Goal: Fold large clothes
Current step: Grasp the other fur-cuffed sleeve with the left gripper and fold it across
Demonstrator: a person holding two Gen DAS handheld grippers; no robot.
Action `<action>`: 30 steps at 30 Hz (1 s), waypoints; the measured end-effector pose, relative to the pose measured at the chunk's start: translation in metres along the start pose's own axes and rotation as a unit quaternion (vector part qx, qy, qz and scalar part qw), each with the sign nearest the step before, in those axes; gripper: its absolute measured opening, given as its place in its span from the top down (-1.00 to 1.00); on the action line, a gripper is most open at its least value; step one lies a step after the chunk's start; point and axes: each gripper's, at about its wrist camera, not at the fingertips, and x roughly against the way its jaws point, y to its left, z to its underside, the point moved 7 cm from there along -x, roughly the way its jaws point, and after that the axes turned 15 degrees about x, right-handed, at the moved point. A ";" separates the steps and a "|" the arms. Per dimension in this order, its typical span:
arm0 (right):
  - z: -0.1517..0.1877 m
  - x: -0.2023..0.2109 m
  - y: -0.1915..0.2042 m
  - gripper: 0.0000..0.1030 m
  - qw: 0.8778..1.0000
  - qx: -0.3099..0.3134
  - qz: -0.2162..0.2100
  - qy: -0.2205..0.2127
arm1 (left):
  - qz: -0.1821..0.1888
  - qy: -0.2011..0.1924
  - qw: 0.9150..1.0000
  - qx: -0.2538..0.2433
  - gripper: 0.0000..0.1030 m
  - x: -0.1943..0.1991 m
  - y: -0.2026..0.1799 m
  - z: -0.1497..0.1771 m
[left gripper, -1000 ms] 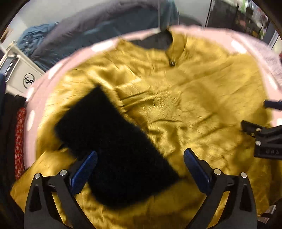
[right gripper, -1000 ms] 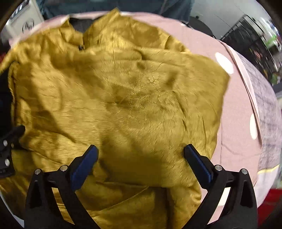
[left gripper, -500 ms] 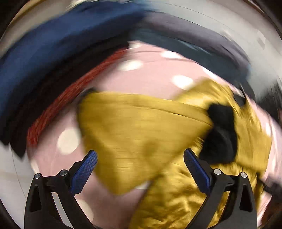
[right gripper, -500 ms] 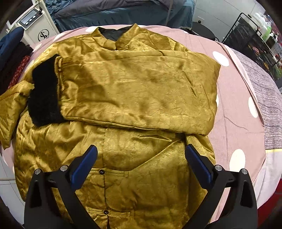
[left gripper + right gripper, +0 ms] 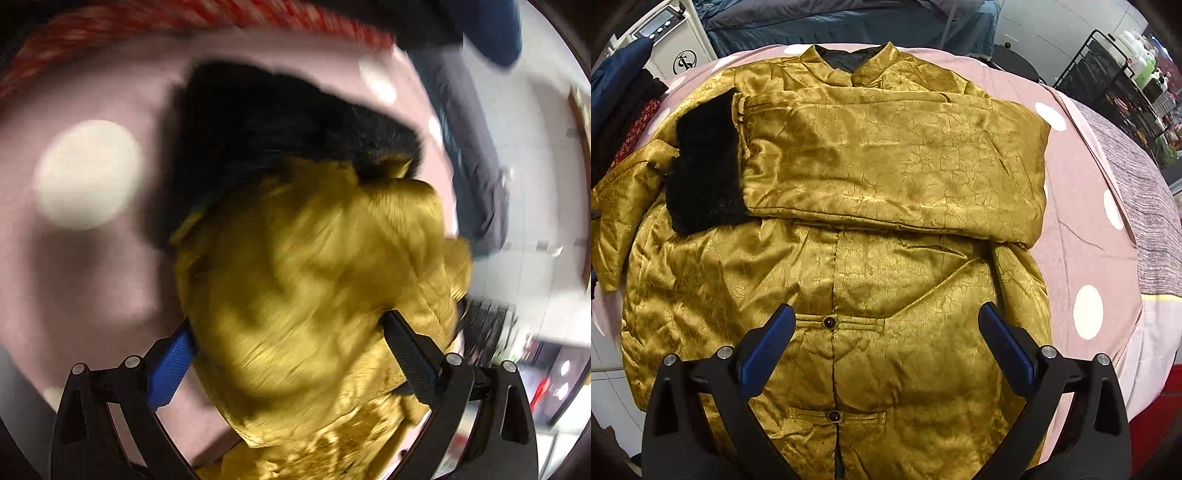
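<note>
One gold jacket (image 5: 849,258) lies face up on the pink dotted cover (image 5: 1086,229), collar at the far side, with one sleeve (image 5: 894,166) already laid across the chest and its black fur cuff (image 5: 701,162) reaching the garment's left edge. The other sleeve (image 5: 314,288) sits off the left side of the body, bunched, with its own fur cuff (image 5: 288,133) beyond it on the cover. The left gripper (image 5: 288,354) is spread wide with that sleeve filling the gap between its fingers; the fingers flank the fabric, but heavy motion blur prevents confirming whether either pad touches it, and no grip is made. The right gripper (image 5: 886,339) is also spread wide and holds nothing, hovering over the lower front placket, its fingers either side of the upper button (image 5: 829,323) and clear of the cloth as far as can be judged. Risks noted: the satin-like shell looks slippery and padded, so a bite taken on a thick bunch may slip out or catch only the top layer, leaving the sleeve to drag. Pulling the second sleeve across could snag the fur cuff already in place and disturb the finished fold. The right side offers no restraint at present, so the whole body may slide on the cover when the sleeve is drawn over.
</note>
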 end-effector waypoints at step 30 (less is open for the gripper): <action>0.018 0.019 -0.048 -0.87 0.996 -0.086 -0.013 -0.022 | -0.004 -0.088 0.776 -0.624 -0.74 -0.044 -0.249 0.243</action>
